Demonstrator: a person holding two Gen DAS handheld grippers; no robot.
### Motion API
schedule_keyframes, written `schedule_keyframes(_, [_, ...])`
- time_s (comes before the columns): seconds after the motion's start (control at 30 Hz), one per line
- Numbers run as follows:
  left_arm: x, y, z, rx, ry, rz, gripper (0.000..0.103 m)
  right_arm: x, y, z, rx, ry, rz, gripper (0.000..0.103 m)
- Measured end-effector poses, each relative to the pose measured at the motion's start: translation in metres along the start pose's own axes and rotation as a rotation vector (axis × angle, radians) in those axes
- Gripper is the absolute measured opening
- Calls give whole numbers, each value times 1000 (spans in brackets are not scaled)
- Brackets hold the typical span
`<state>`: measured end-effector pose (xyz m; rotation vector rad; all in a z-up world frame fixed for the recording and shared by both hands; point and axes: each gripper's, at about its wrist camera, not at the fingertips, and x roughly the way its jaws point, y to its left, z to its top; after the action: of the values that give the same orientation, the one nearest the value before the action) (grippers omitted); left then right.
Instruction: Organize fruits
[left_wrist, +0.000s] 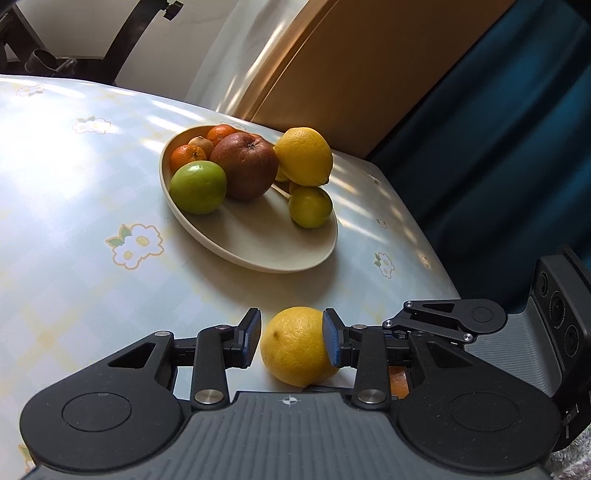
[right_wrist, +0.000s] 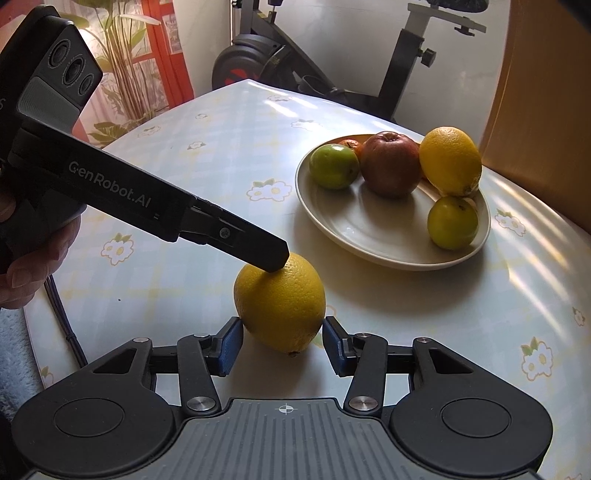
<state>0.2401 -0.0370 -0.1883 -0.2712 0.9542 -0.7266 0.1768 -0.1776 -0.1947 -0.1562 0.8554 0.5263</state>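
A yellow lemon (left_wrist: 293, 347) (right_wrist: 280, 306) lies on the table in front of a beige plate (left_wrist: 258, 247) (right_wrist: 369, 240). The plate holds a green apple (left_wrist: 198, 187) (right_wrist: 333, 166), a red apple (left_wrist: 245, 166) (right_wrist: 391, 164), a big lemon (left_wrist: 304, 156) (right_wrist: 450, 160), a small green fruit (left_wrist: 310, 206) (right_wrist: 452, 221) and mandarins (left_wrist: 186, 155). My left gripper (left_wrist: 291, 341) (right_wrist: 275, 260) is open around the loose lemon; its right pad touches it. My right gripper (right_wrist: 282, 347) is open with the same lemon between its pads.
The table (left_wrist: 74, 221) has a pale flowered cloth. A wooden panel (left_wrist: 351, 74) and a blue curtain (left_wrist: 498, 147) stand behind it. An exercise bike (right_wrist: 332, 55) and plants (right_wrist: 122, 74) are beyond the far edge. The right gripper body (left_wrist: 535, 332) is beside my left.
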Motion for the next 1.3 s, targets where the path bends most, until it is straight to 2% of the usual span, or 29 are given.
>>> schedule_keyframes(0.37, [1, 0, -1, 0, 2, -18, 39, 1, -5, -2, 47, -9, 16, 45])
schedule_keyframes(0.57, [1, -4, -2, 26, 0, -6, 39, -1, -7, -6, 109, -61, 28, 43])
schedule_keyframes(0.7, [0, -5, -1, 38, 0, 7, 39, -3, -4, -2, 95, -75, 11, 43])
schedule_keyframes(0.87, [0, 4, 1, -6, 14, -20, 39, -3, -3, -1, 81, -69, 11, 43])
schedule_keyframes(1.3, [-1, -3, -4, 47, 7, -16, 39, 0, -2, 1, 63, -34, 13, 45])
